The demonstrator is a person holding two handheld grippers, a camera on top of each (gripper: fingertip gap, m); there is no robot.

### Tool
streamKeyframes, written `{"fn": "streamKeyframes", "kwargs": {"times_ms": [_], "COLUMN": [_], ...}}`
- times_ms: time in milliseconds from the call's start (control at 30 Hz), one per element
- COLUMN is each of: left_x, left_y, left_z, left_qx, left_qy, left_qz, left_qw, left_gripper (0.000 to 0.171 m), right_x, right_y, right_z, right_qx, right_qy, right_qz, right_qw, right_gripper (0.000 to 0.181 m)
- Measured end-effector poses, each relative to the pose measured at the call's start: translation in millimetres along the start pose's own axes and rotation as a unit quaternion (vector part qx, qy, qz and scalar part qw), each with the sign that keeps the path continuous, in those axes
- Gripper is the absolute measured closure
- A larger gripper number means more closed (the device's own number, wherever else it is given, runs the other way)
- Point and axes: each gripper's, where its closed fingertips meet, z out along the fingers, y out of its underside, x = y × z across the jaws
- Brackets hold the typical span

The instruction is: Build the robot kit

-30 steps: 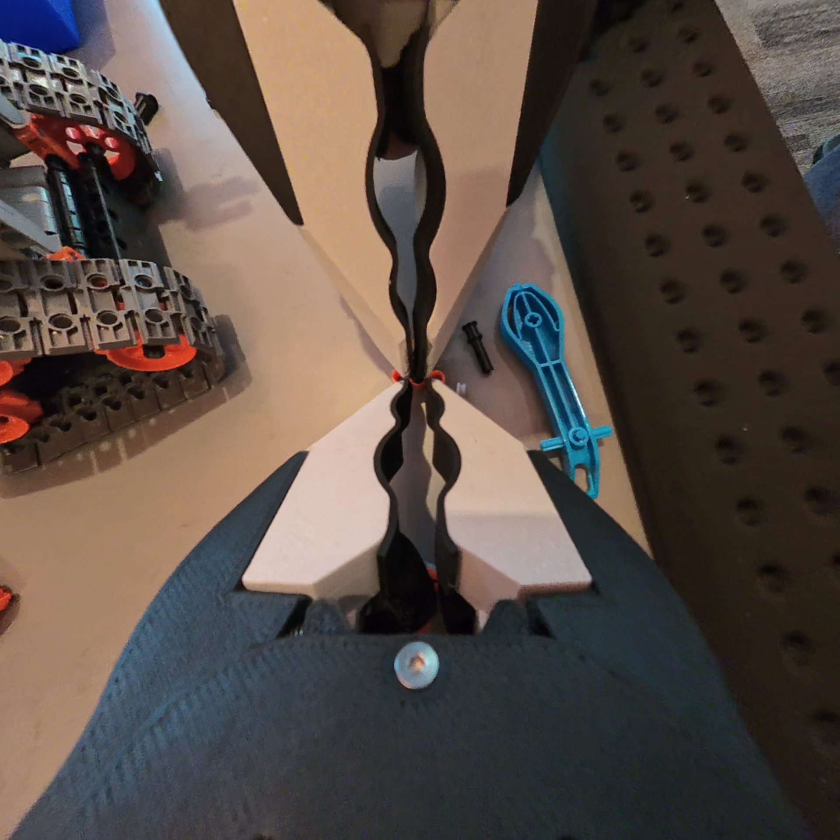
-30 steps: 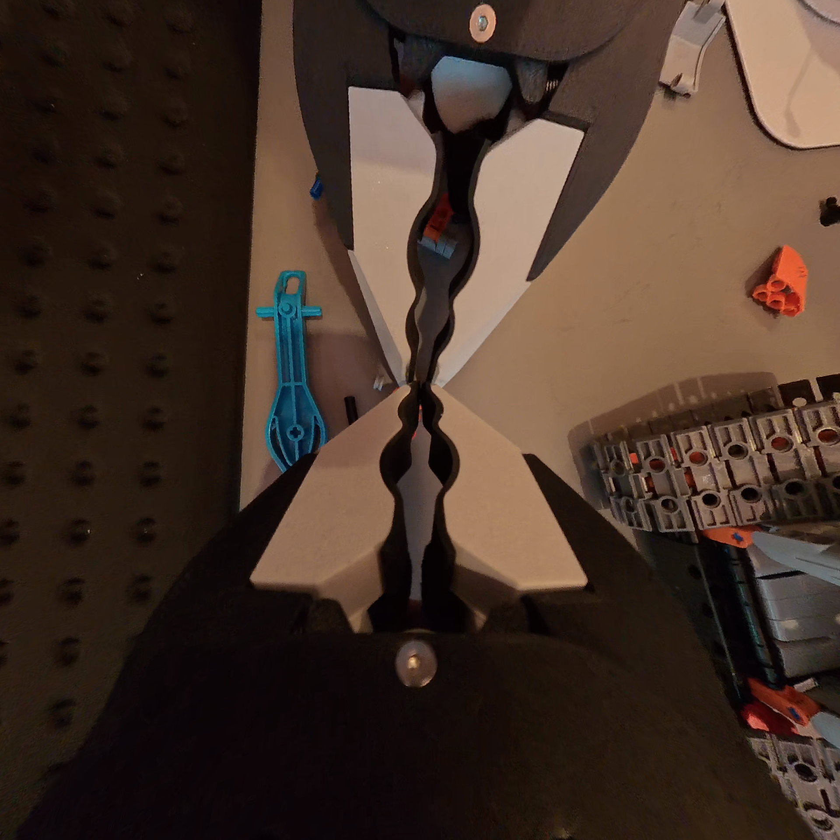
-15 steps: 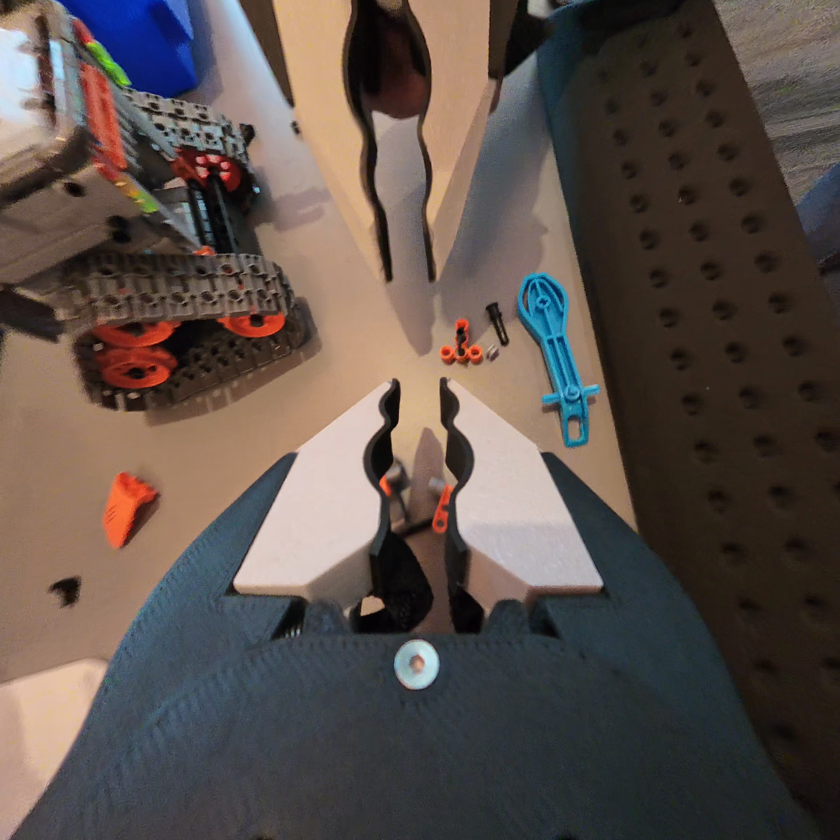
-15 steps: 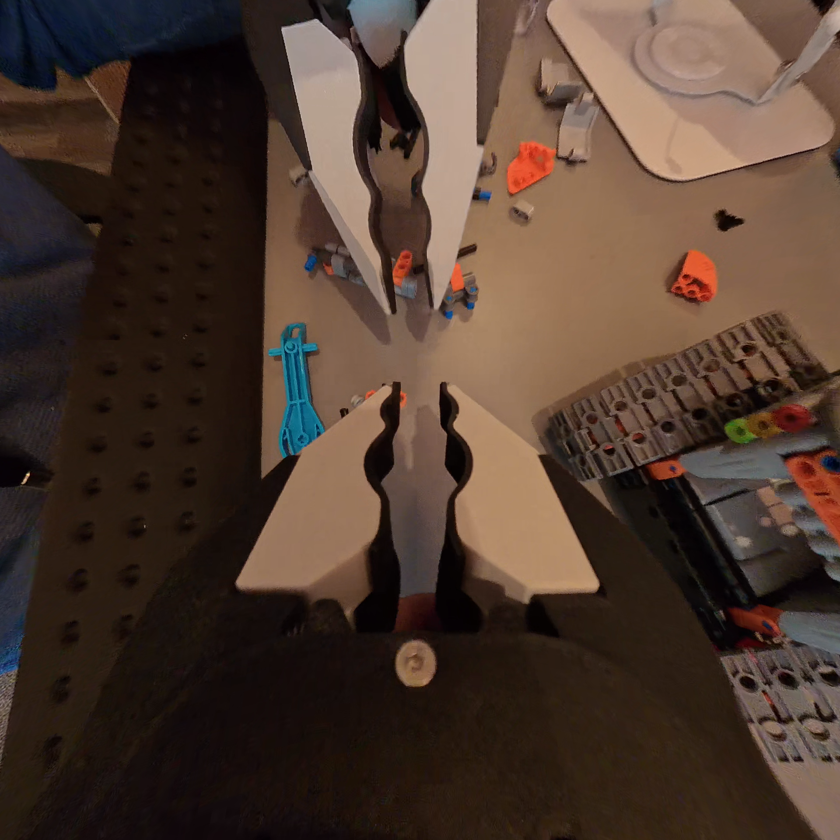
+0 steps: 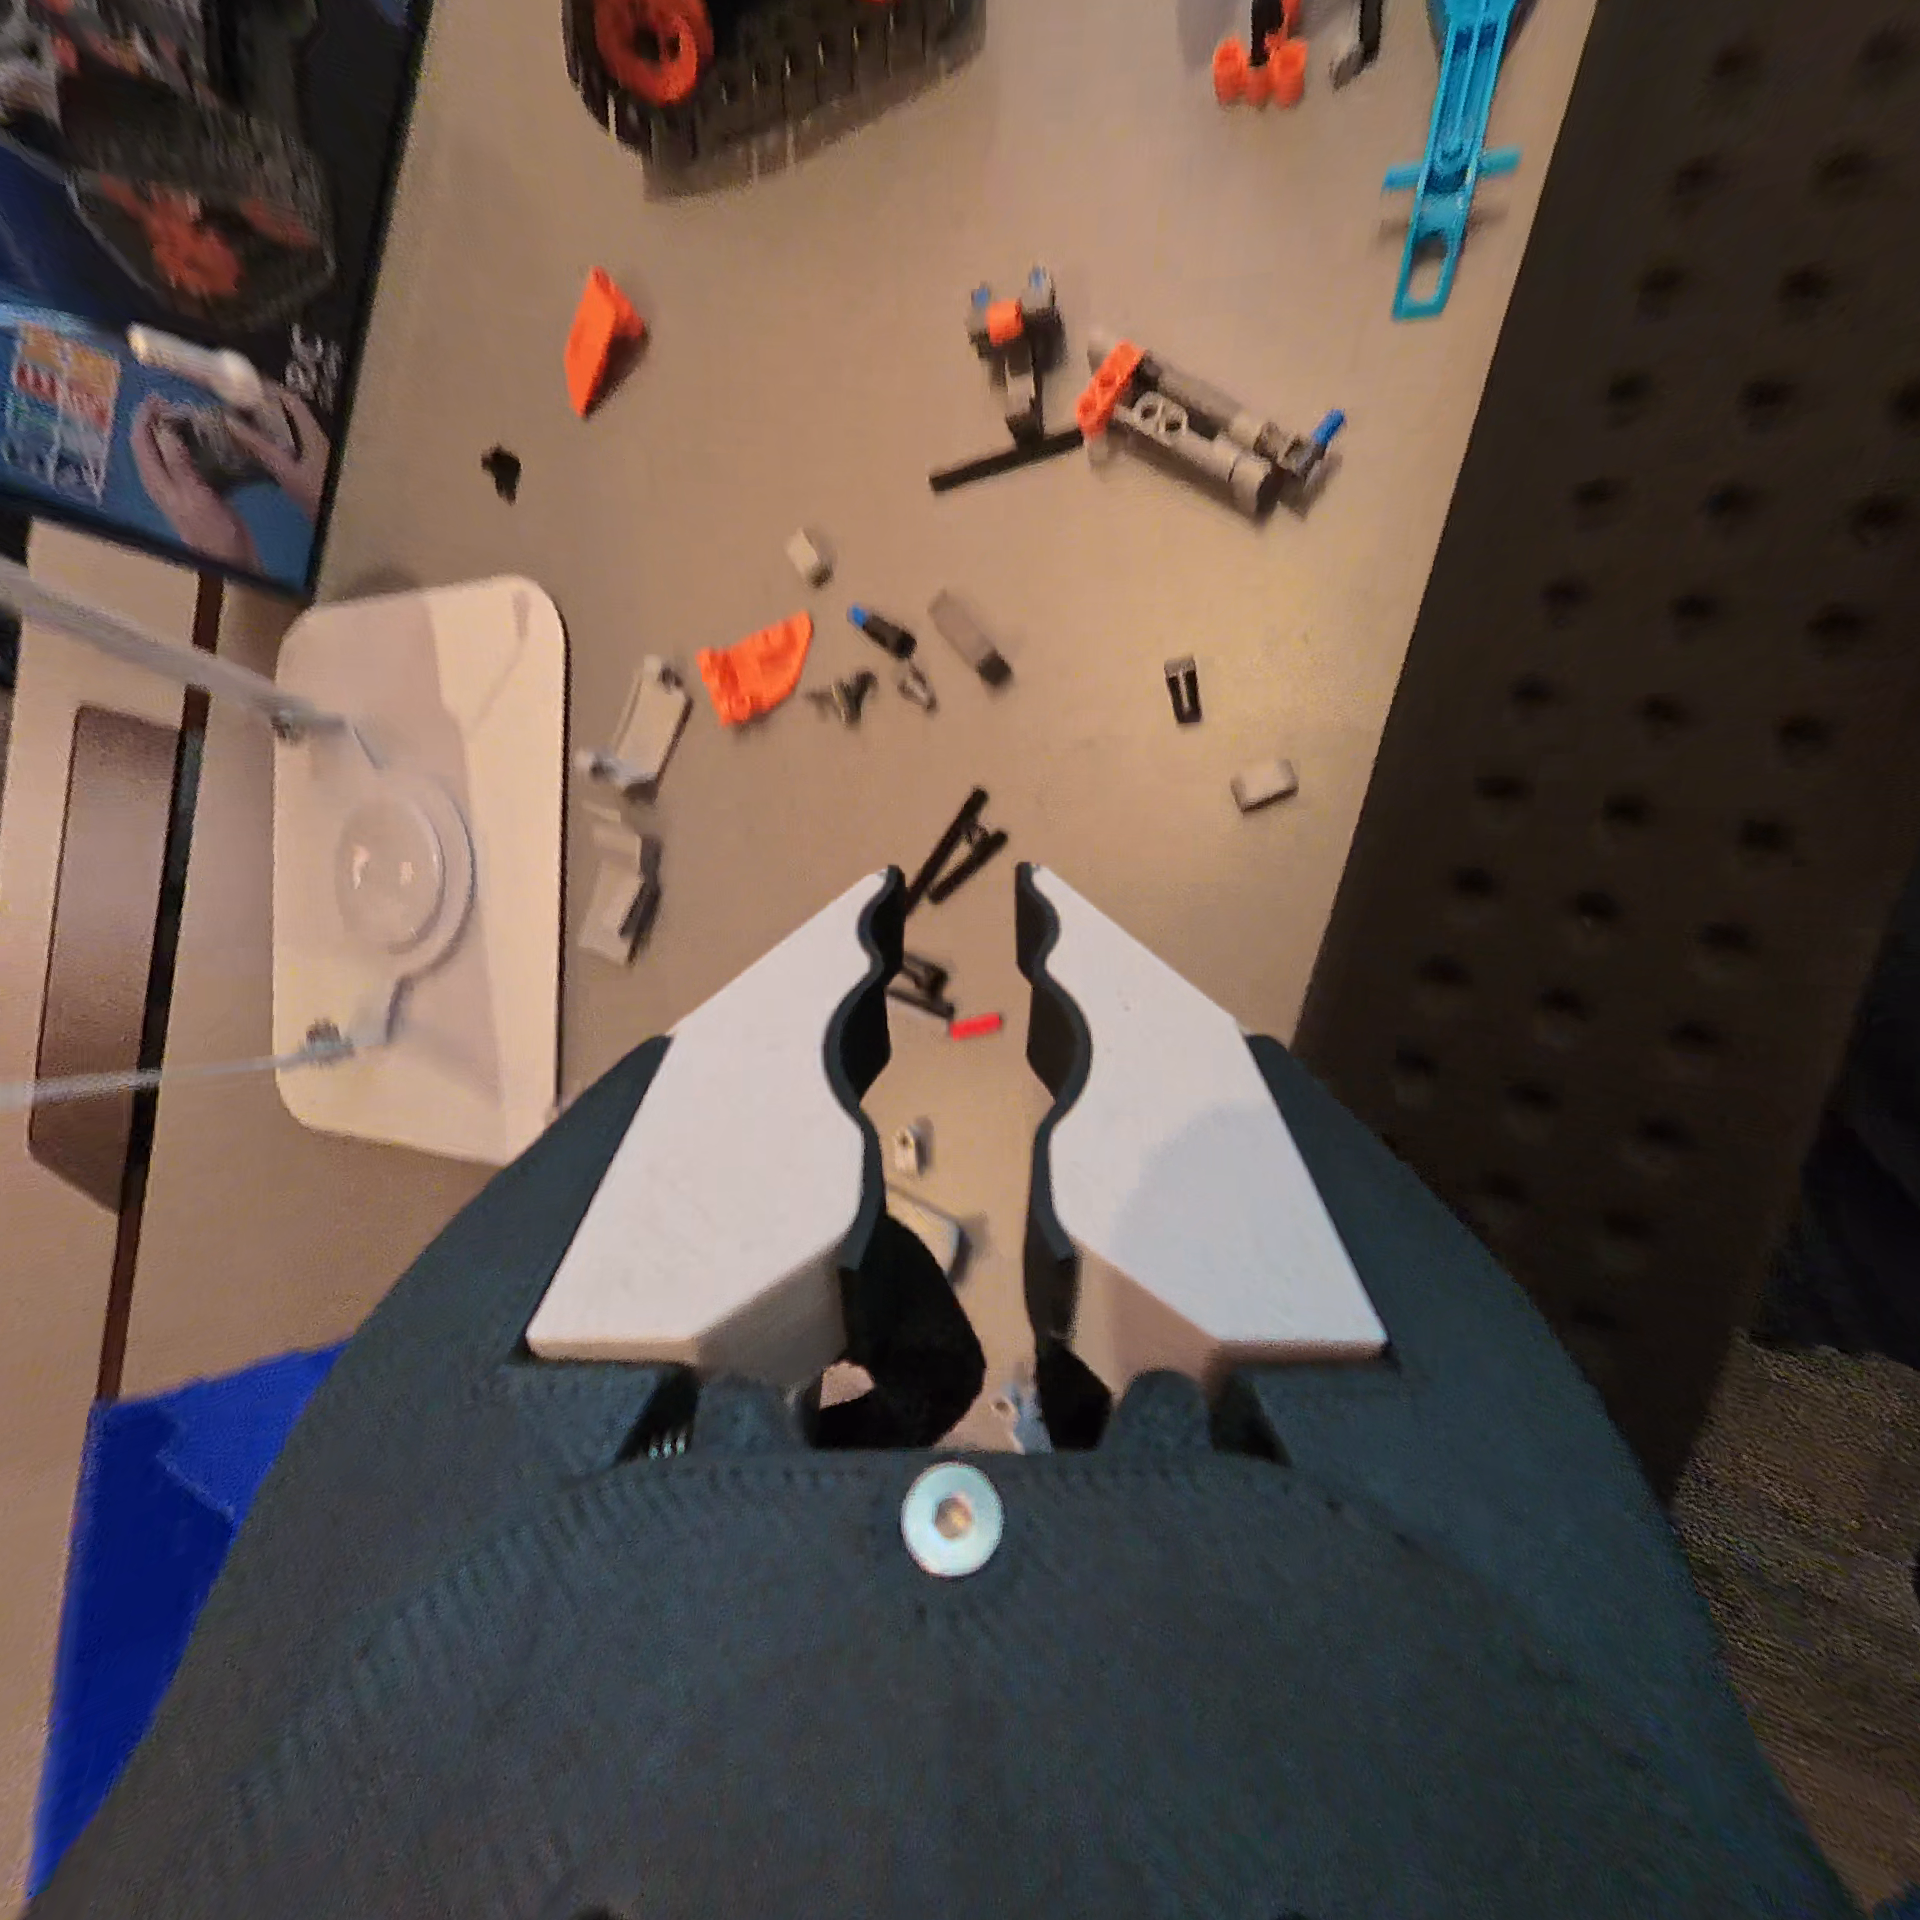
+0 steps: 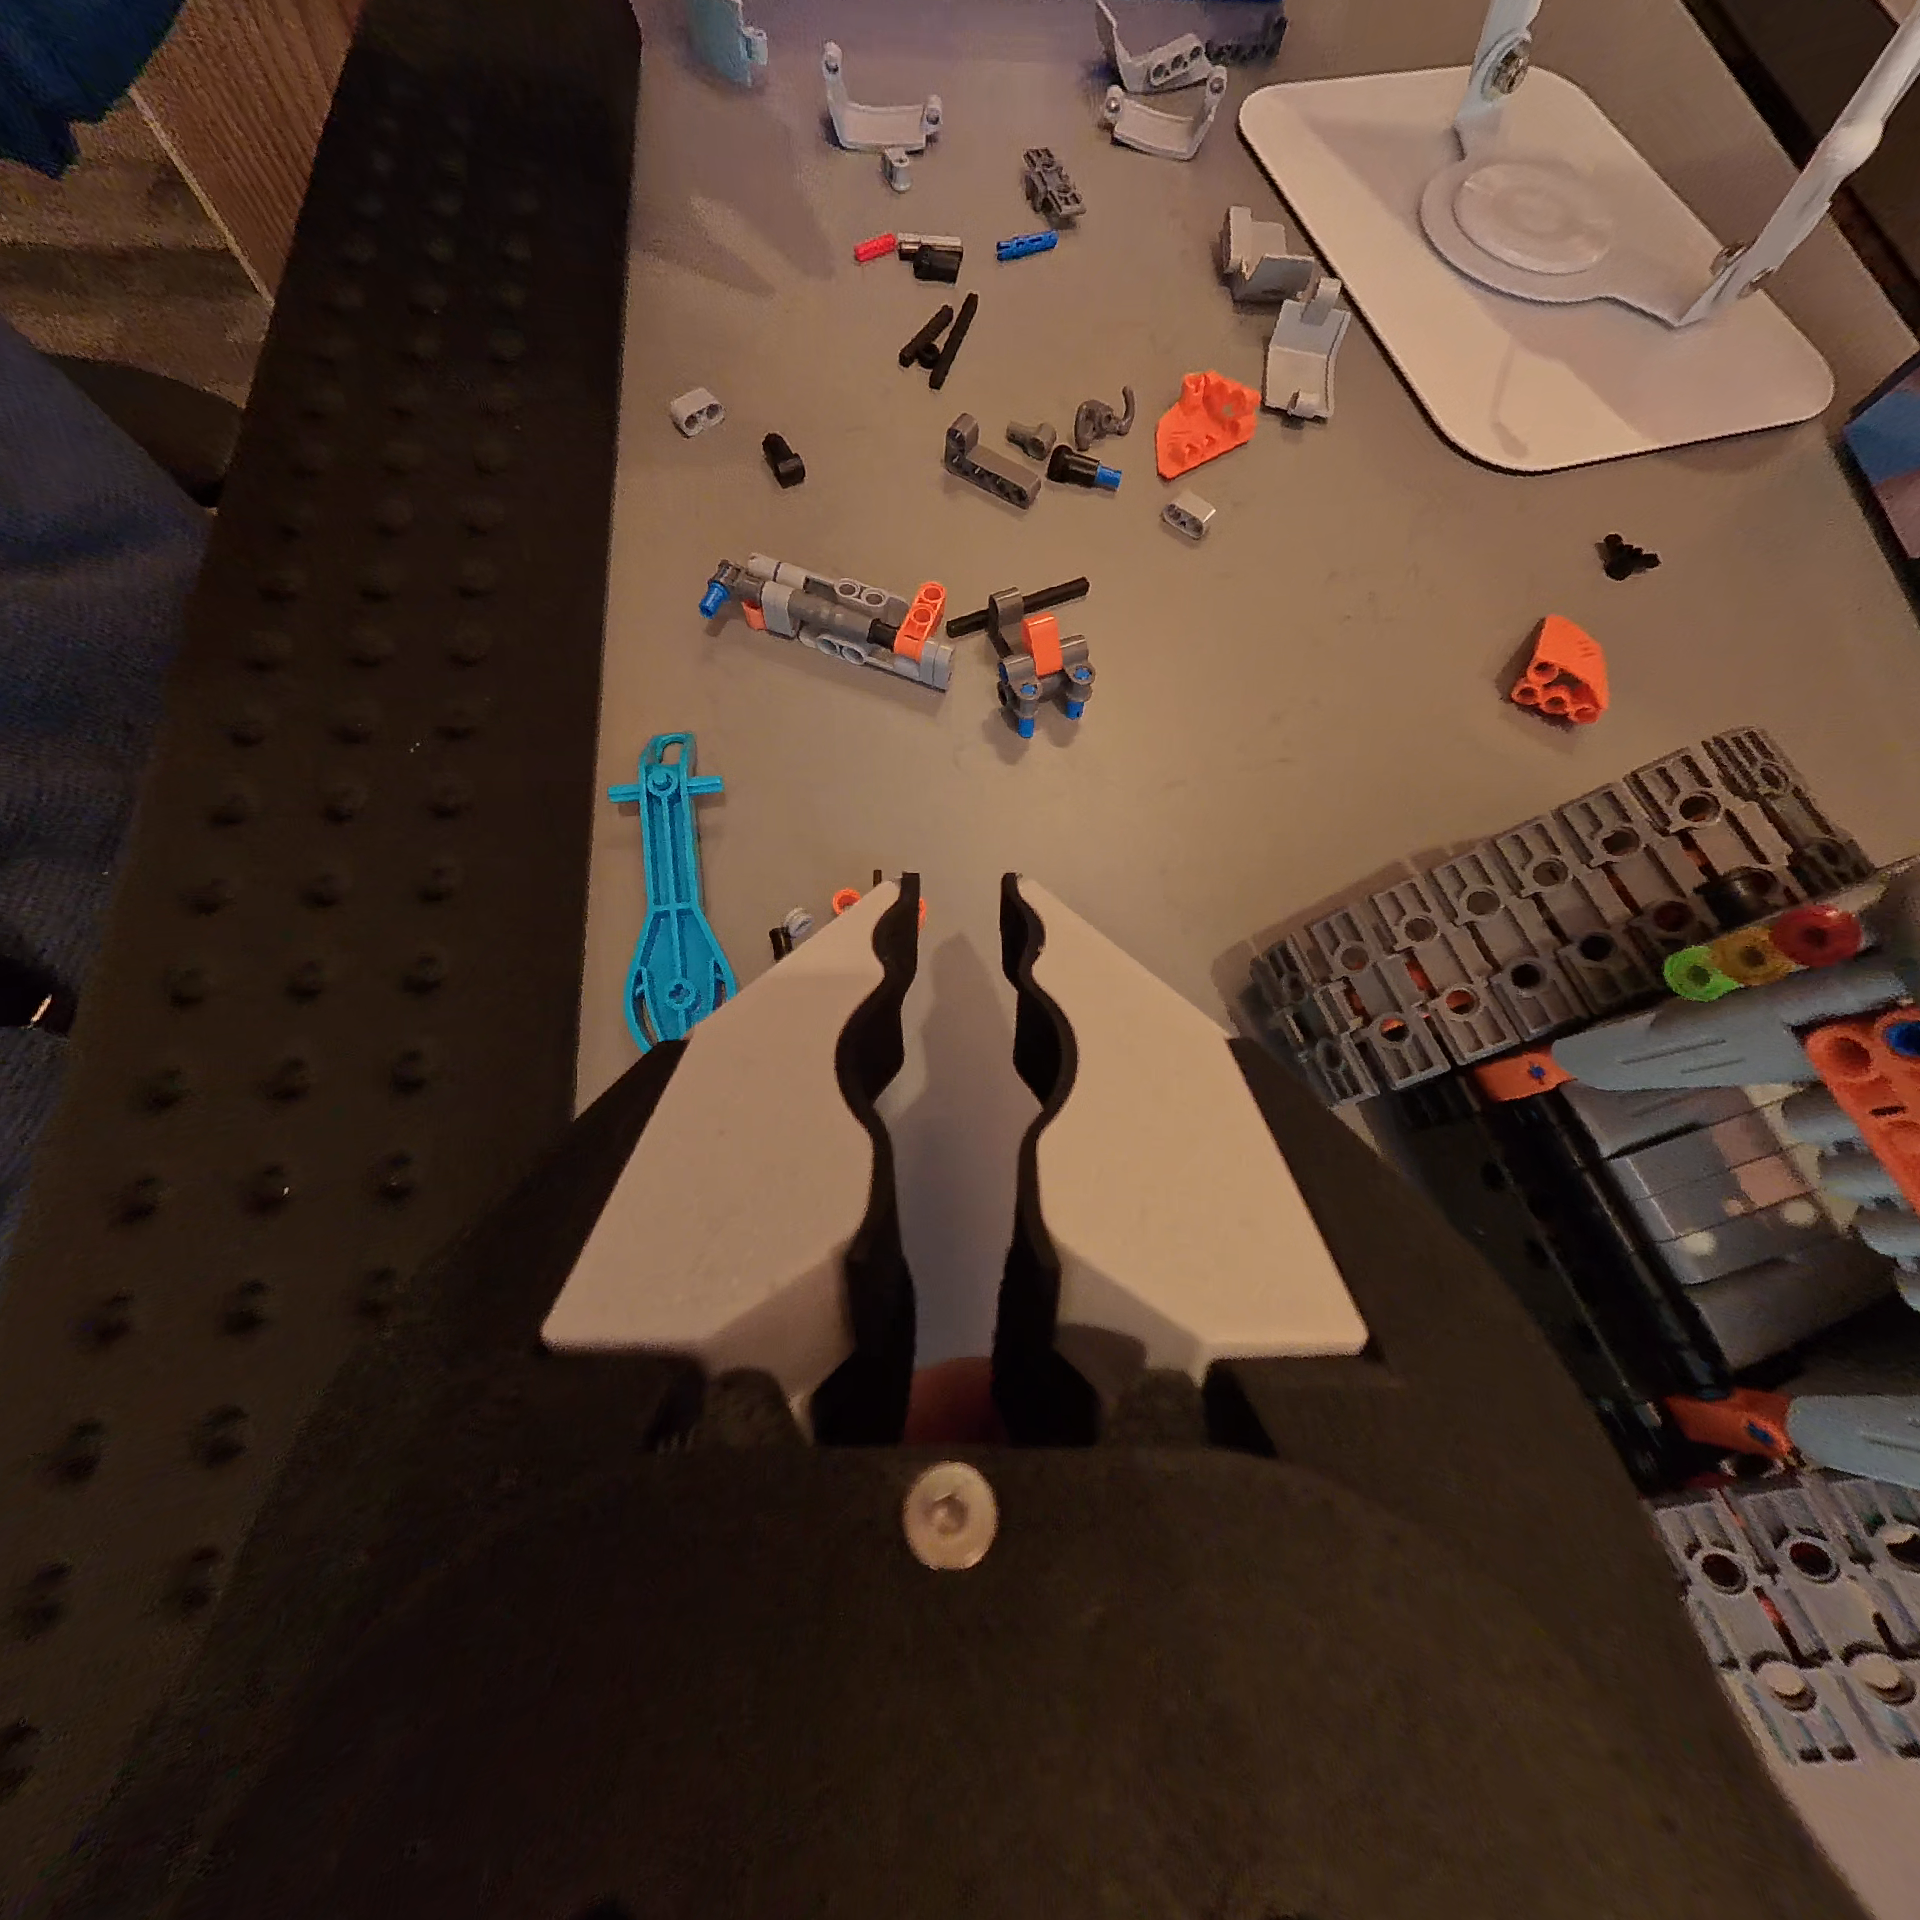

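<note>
My left gripper (image 5: 954, 875) is open and empty, held above the table over two black axle rods (image 5: 954, 840) and a small red pin (image 5: 975, 1027). My right gripper (image 6: 956, 883) is open and empty. A small orange connector (image 6: 847, 900) lies just left of its left fingertip, partly hidden by that finger, and also shows far up in the left wrist view (image 5: 1259, 75). A light-blue plastic tool (image 6: 670, 904) lies to its left, seen too in the left wrist view (image 5: 1449, 156). A tracked grey and orange brick vehicle (image 6: 1579, 997) stands to the right.
A black studded mat (image 6: 343, 727) borders the table. Two grey and orange sub-assemblies (image 6: 831, 623) (image 6: 1034, 655), orange wedges (image 6: 1205, 426) (image 6: 1556, 670) and several small loose parts lie scattered. A white stand base (image 6: 1538, 260) sits far right. A printed box (image 5: 156, 312) and blue bin (image 5: 156, 1507) show left. Spacing between my two grippers at the tips: around 25 cm.
Both grippers were shut tip to tip on the small orange connector. They opened, let it drop onto the table and pulled apart; the left one swung far back over the loose parts.
</note>
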Motion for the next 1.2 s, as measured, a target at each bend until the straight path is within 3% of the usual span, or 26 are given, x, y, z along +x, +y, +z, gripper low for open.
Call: {"fn": "streamKeyframes", "kwargs": {"times_ms": [267, 567, 1200], "left_x": [30, 55, 66], "left_y": [29, 22, 12], "left_z": [1, 34, 48], "left_qx": [0.014, 0.02, 0.032], "left_qy": [0.012, 0.07, 0.093], "left_qz": [-0.044, -0.046, -0.039], "left_qw": [0.999, 0.996, 0.994], "left_gripper": [0.151, 0.15, 0.151], "right_x": [8, 8, 7], "right_y": [7, 10, 12], "right_z": [-1, -1, -1], "right_qx": [0.016, 0.023, 0.022], "right_qy": [0.008, 0.011, 0.016], "right_qz": [0.011, 0.001, -0.007], "right_qw": [1.0, 1.0, 1.0], "right_gripper": [0.168, 0.168, 0.168]}}
